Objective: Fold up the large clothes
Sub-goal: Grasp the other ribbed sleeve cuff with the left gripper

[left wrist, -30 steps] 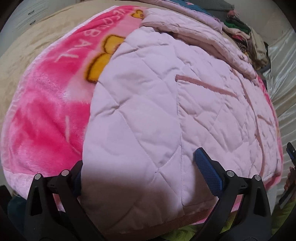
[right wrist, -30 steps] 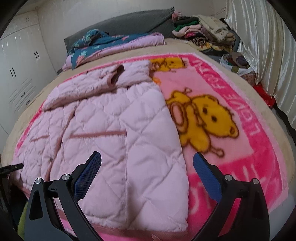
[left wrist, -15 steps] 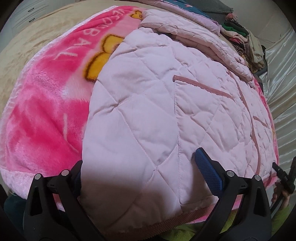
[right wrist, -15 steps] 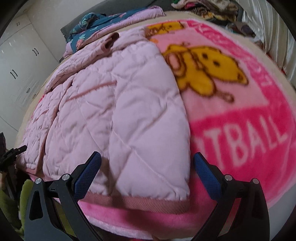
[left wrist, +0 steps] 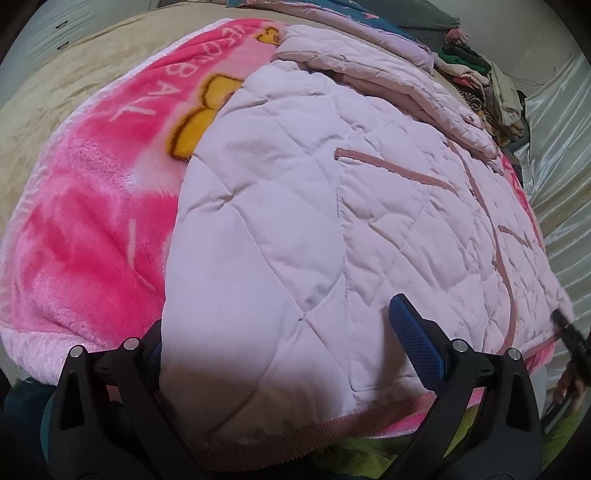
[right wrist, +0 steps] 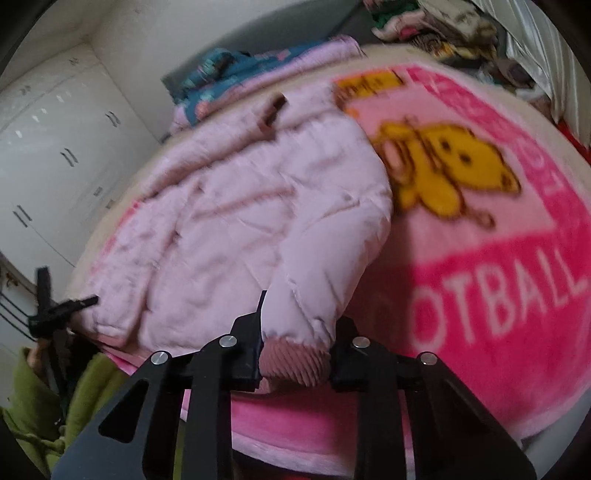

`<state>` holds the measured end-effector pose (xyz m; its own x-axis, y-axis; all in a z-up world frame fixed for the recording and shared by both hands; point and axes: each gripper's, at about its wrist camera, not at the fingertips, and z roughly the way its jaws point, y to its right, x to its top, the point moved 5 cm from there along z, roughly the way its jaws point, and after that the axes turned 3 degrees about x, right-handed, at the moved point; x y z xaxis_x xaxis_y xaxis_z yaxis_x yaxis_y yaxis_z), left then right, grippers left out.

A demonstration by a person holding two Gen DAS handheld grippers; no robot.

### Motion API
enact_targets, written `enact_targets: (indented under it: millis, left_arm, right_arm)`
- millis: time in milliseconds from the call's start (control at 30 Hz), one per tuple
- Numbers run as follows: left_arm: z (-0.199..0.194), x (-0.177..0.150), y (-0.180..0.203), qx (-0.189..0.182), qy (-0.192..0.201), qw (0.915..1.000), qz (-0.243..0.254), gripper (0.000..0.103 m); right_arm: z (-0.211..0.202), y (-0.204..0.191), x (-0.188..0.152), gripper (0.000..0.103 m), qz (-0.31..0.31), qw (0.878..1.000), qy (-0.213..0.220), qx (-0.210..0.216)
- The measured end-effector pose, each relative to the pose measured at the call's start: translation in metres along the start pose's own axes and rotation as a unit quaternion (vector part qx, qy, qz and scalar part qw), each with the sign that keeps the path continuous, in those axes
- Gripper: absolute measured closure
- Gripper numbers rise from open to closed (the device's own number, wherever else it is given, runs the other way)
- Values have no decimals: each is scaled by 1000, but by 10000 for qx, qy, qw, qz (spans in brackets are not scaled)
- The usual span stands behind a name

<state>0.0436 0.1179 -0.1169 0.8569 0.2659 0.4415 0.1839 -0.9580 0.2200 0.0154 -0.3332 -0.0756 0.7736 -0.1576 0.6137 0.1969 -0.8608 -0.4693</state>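
Jacket (left wrist: 332, 229) on blanket (left wrist: 92, 229); clothes pile (left wrist: 480, 85) behind; wardrobe (right wrist: 55, 166) probably left of bed.

The bed (left wrist: 66, 96) wears a beige cover. A pink bear-print blanket (right wrist: 498, 295) is spread on it, with a pale pink quilted jacket (left wrist: 295, 221) on the blanket. Folded bedding (right wrist: 258, 70) and a clothes pile (right wrist: 436, 22) sit at the far end.

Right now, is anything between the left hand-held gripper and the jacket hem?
Nothing visible. The left hand-held gripper is open astride the jacket, its hem directly below. The right hand-held gripper already clamps the other corner.
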Motion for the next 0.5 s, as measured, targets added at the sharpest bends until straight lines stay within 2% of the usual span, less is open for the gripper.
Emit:
enact_targets:
  millis: [167, 233, 333, 500]
  left_arm:
    - [-5, -2, 3, 23, 112, 9999, 86, 26]
    - [-6, -2, 4, 38, 158, 9998, 129, 38]
    - [-9, -3, 5, 96, 235, 9995, 194, 52]
    - [-14, -3, 4, 121, 317, 9992, 203, 64]
  right_arm:
    - [1, -11, 15, 79, -152, 9997, 101, 142]
    - [8, -7, 12, 76, -158, 9998, -30, 64]
    - [19, 2, 1, 66, -44, 9996, -274, -43]
    - [34, 22, -25, 48, 236, 9976, -626, -179]
